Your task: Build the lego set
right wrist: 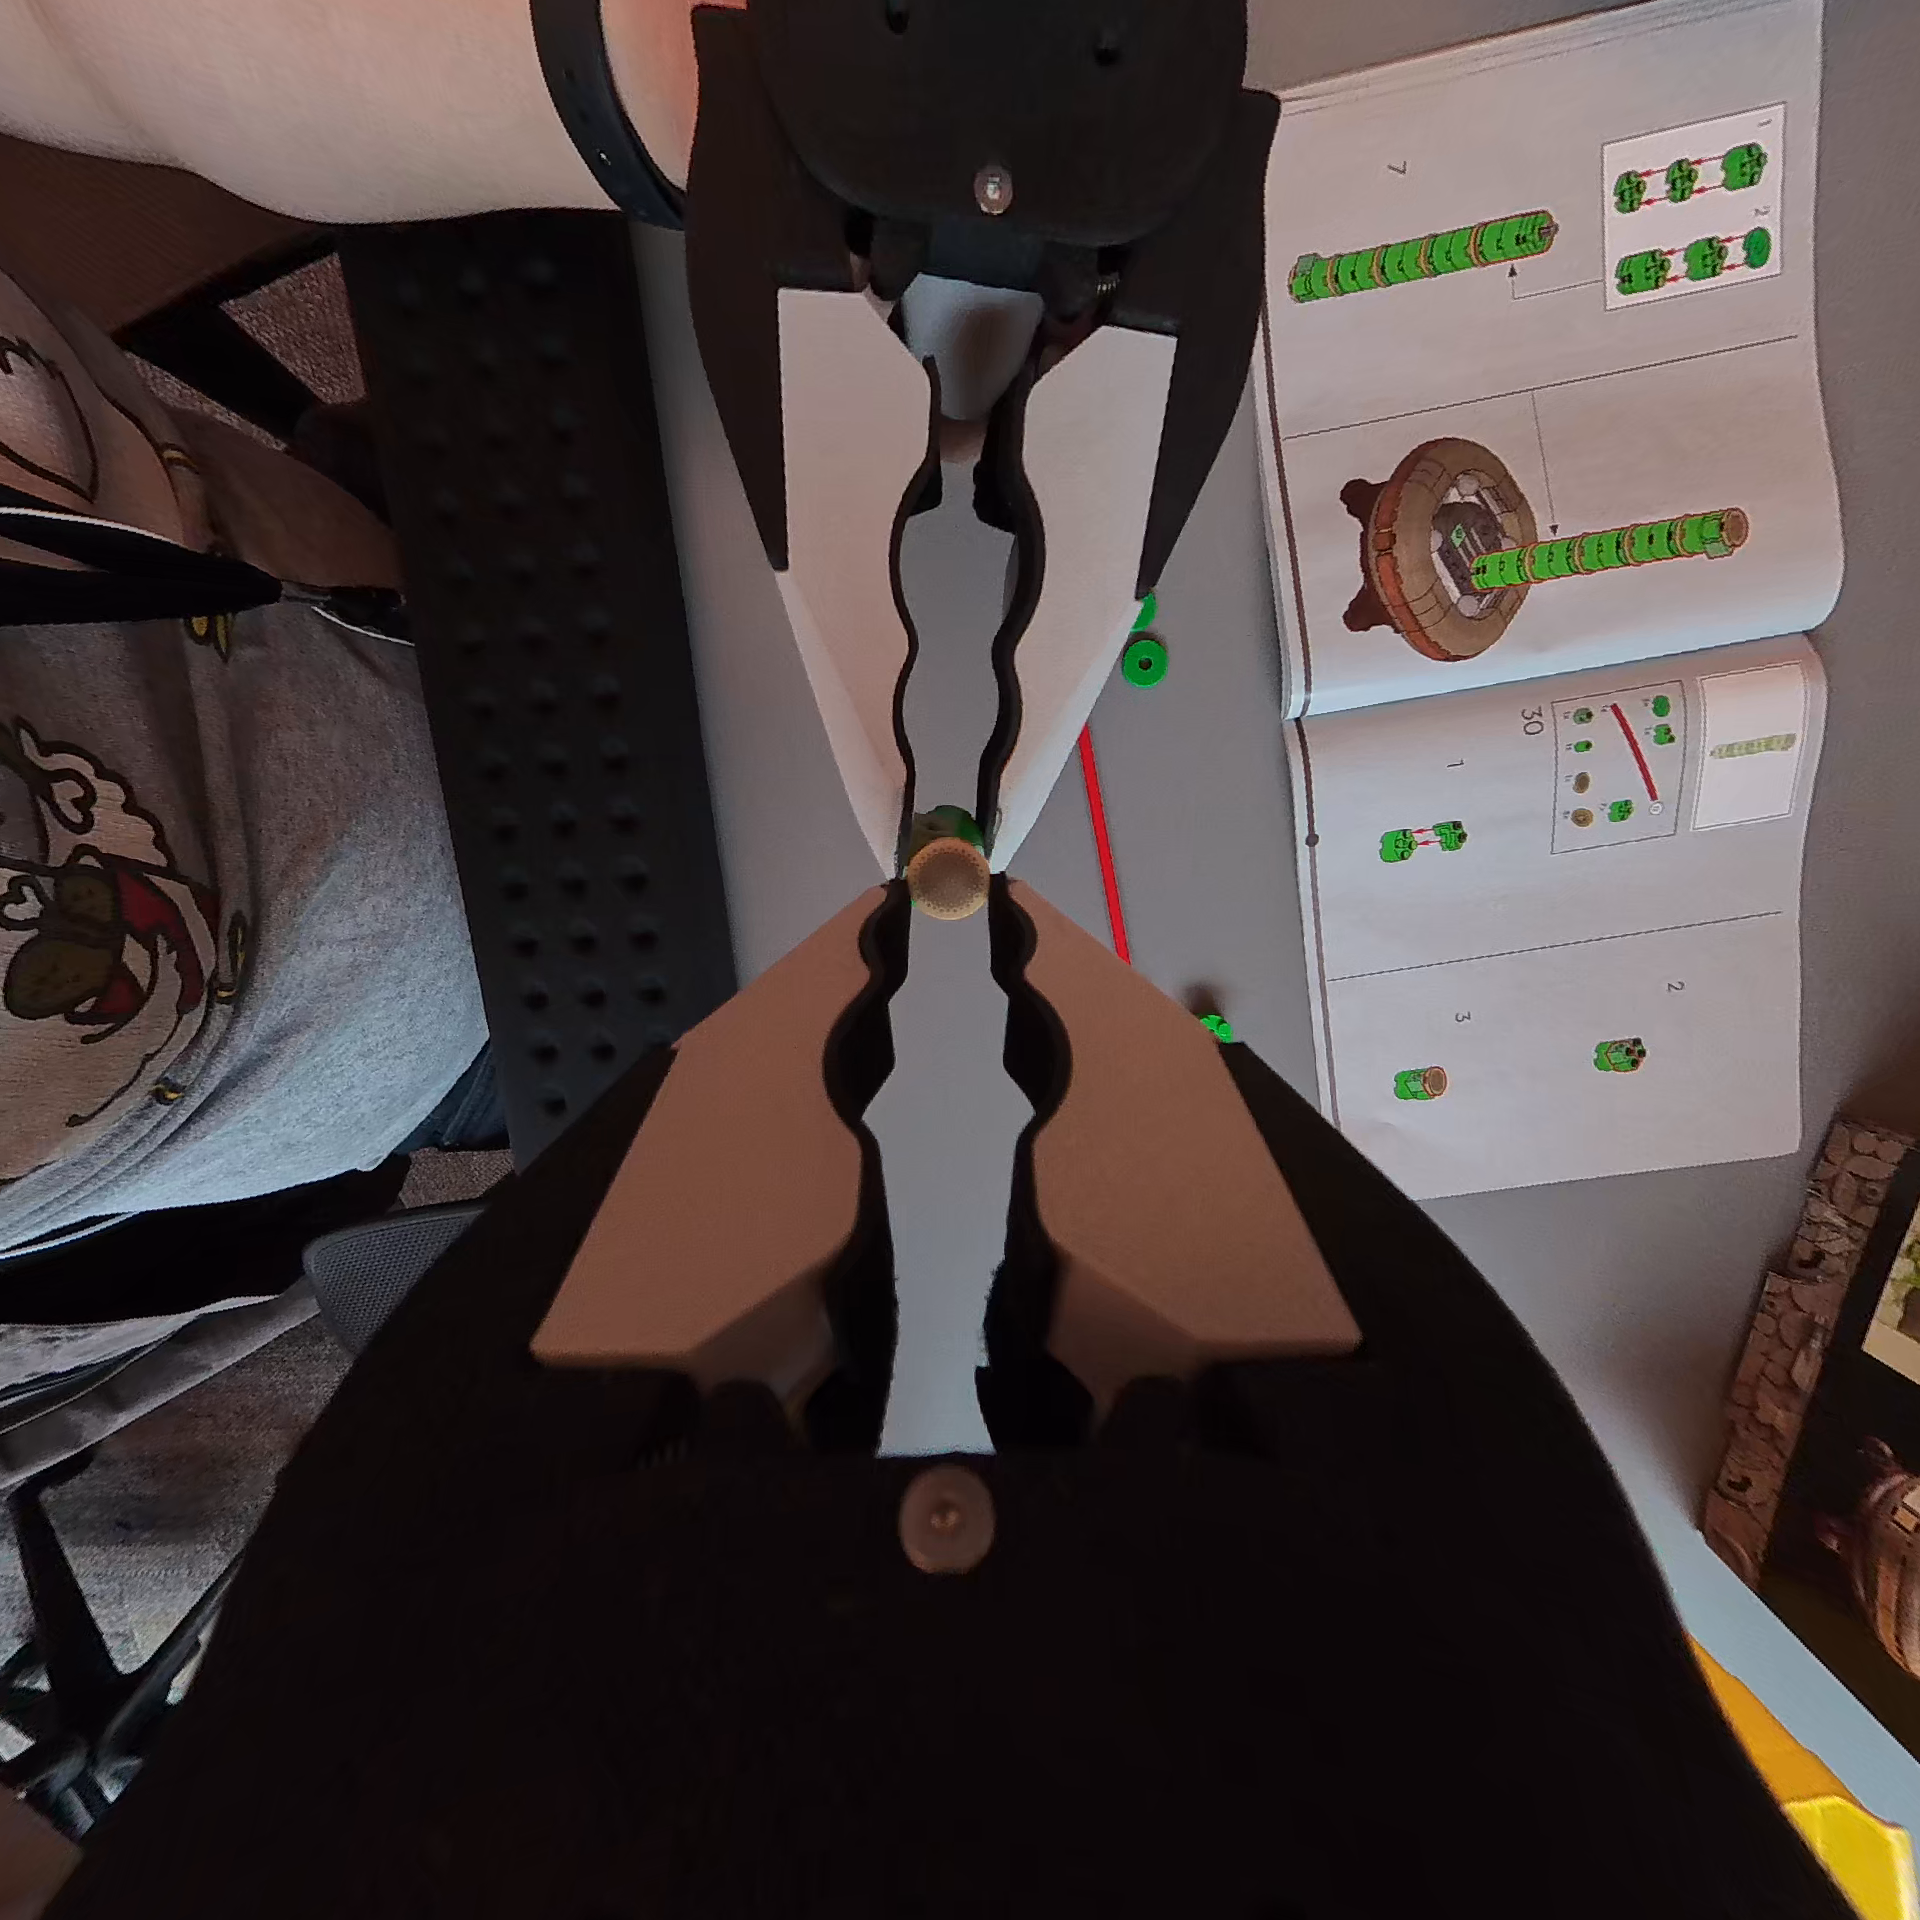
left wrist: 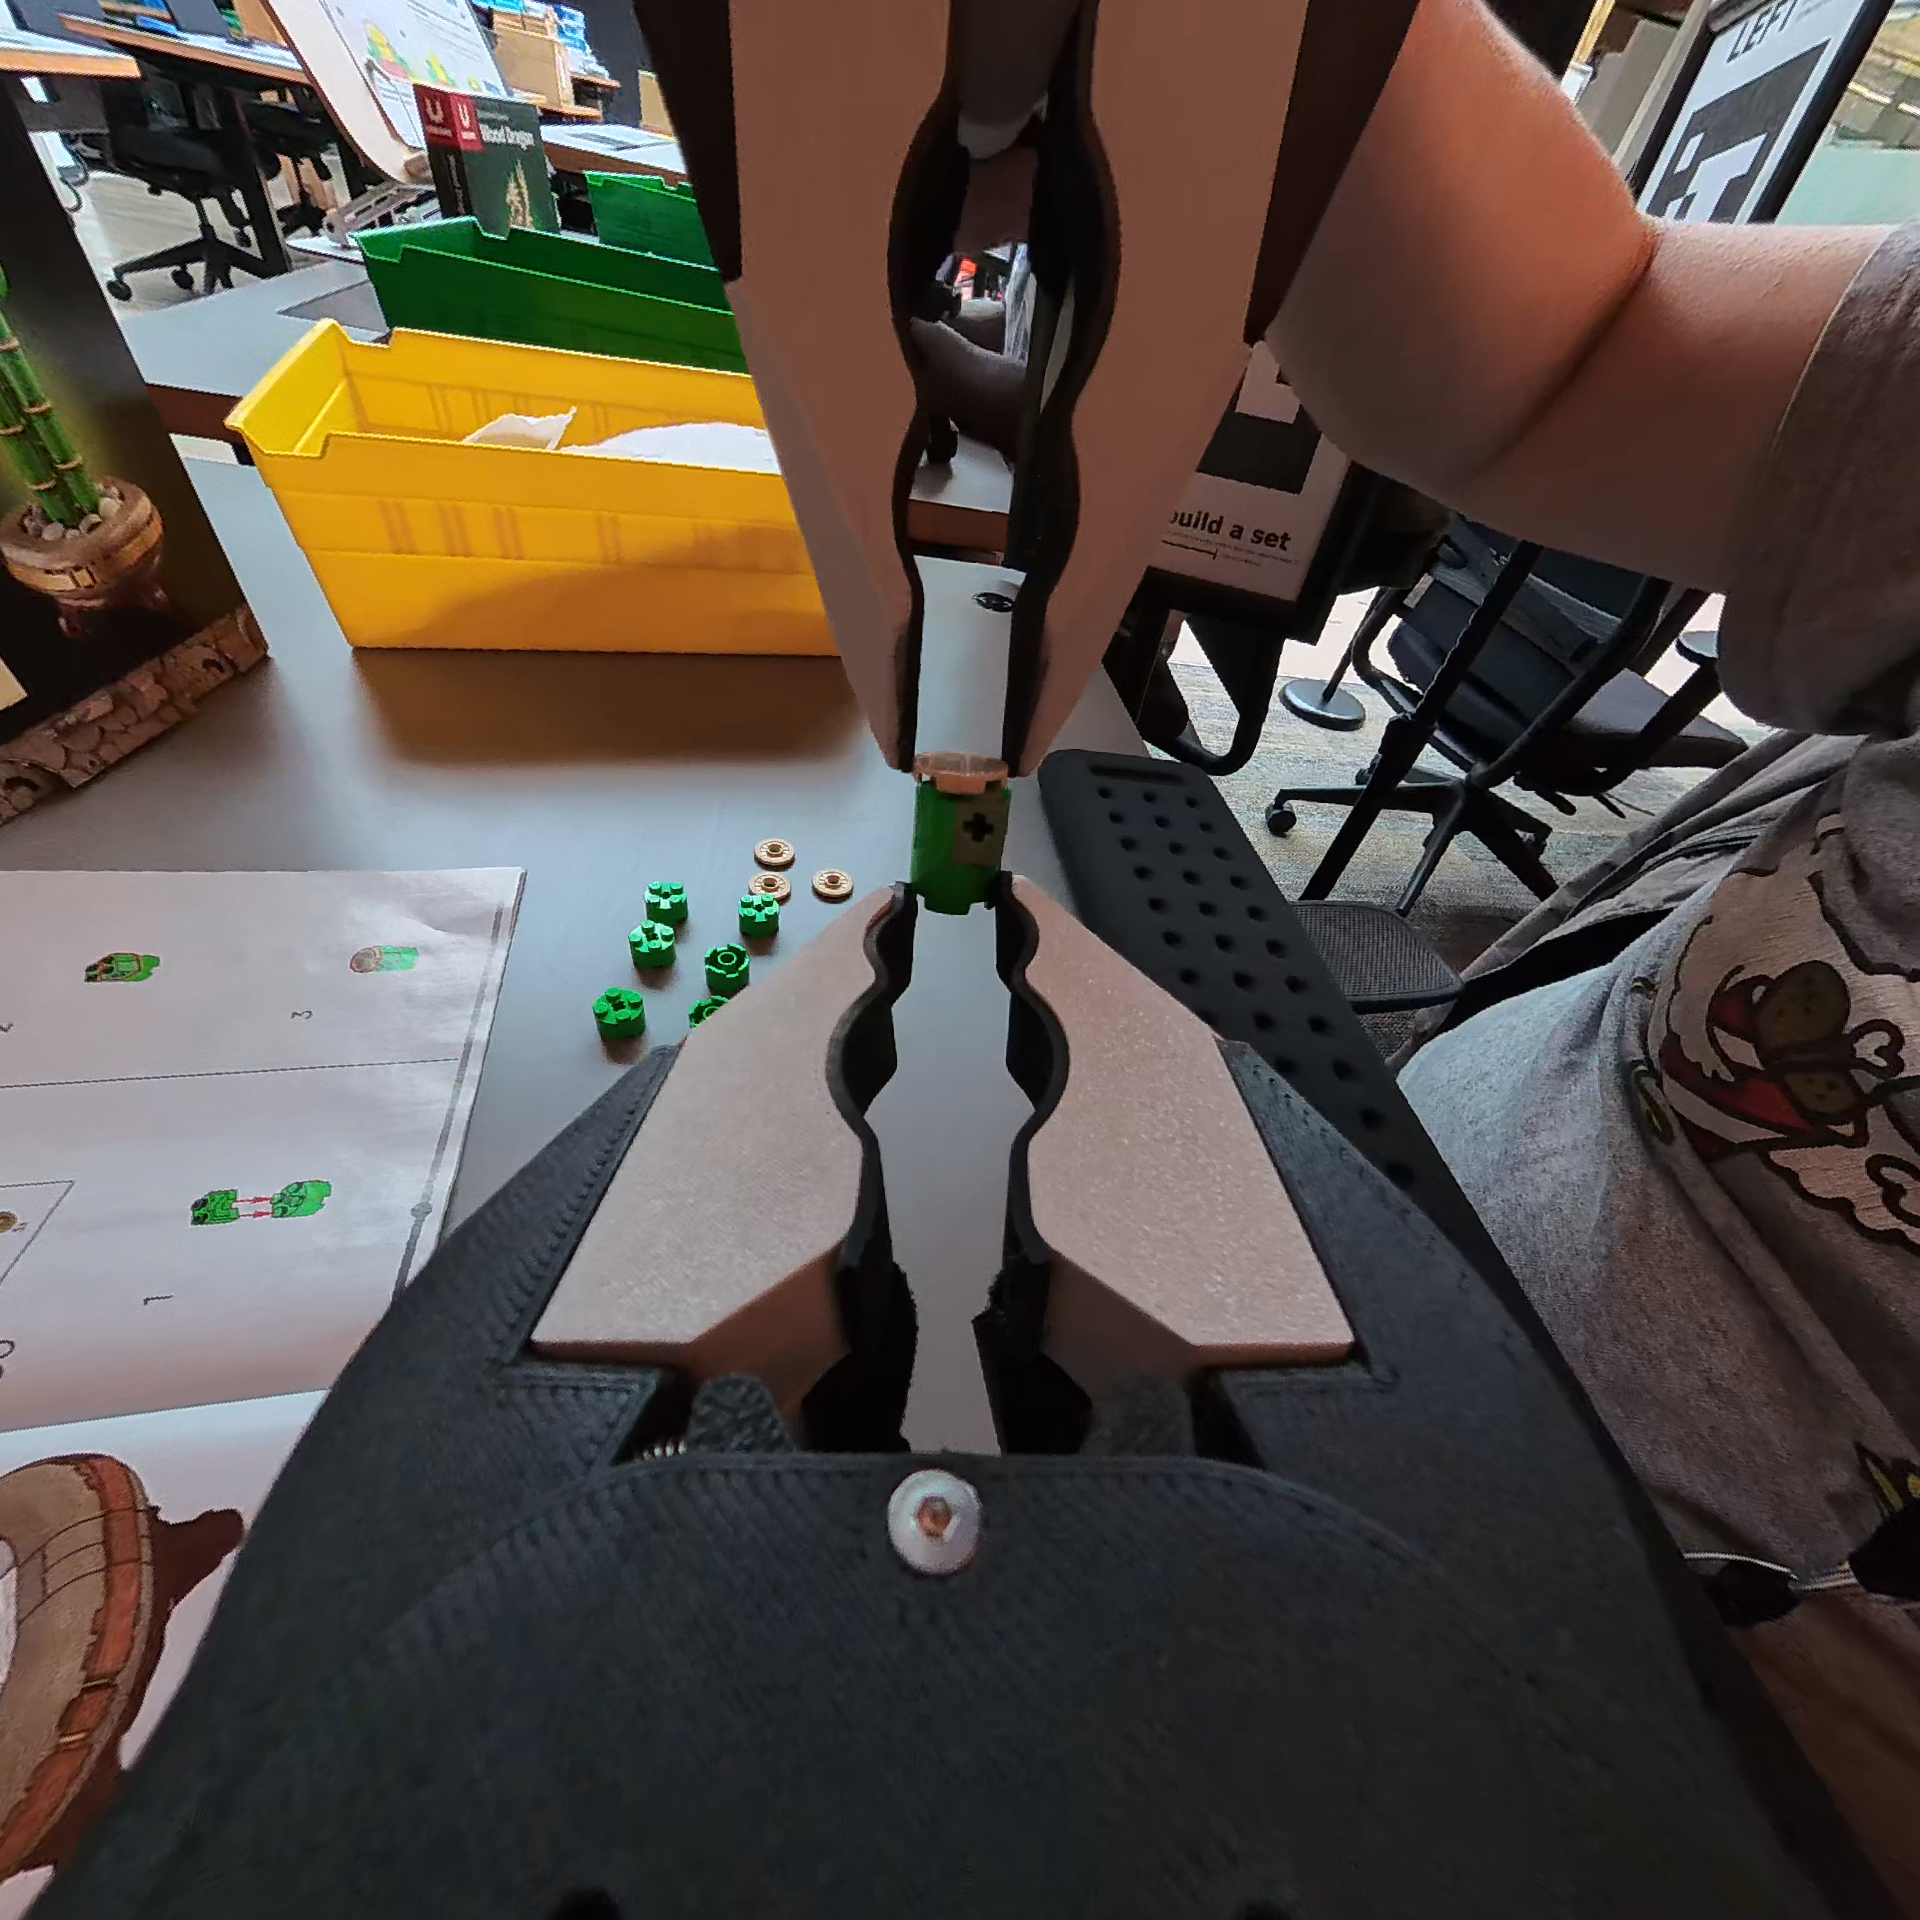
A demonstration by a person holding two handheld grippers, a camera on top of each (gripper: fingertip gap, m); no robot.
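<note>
Right now the left gripper (left wrist: 951, 891) is squeezing the small green round lego stack (left wrist: 958, 847) near its bottom, up above the dark grey table (left wrist: 540, 769). From above, the right gripper (left wrist: 961, 764) is pinching the flat tan round lego tile (left wrist: 959, 770) and sitting it on top of the stack. To do this well, the person is probably wanting the tile flat and centred, then pushing straight down while the left one is holding firm. Spare little green round bricks (left wrist: 675, 956) are lying near the open white paper booklet (left wrist: 239, 1122)
</note>
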